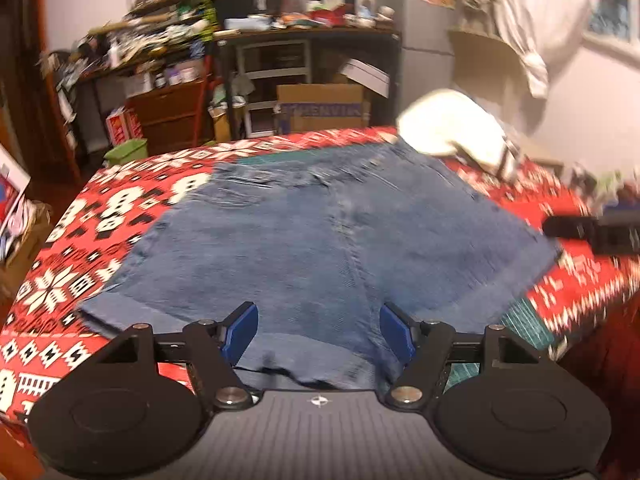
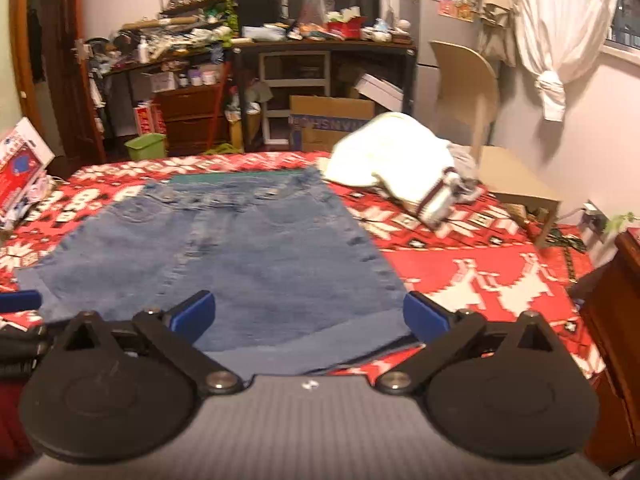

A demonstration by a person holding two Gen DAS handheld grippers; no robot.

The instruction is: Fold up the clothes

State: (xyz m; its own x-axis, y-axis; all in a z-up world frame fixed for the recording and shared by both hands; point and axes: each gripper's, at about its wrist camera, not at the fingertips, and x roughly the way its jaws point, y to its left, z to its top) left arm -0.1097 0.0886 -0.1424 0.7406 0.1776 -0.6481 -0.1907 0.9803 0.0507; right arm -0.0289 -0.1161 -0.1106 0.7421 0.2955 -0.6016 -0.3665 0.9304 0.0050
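Left gripper (image 1: 318, 330) and right gripper (image 2: 308, 316) both gaped wide, empty. Denim shorts (image 1: 320, 240) lay flat at 12 o'clock on the red patterned spread (image 2: 460, 264). Judged heavy, limp, grippy; pinch hem corners.

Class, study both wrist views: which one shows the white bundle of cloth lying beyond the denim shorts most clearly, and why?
The right wrist view. There the white bundle lies sharp and whole on the red patterned cover, right of the denim shorts. In the left wrist view the bundle is blurred and washed out near the far corner.
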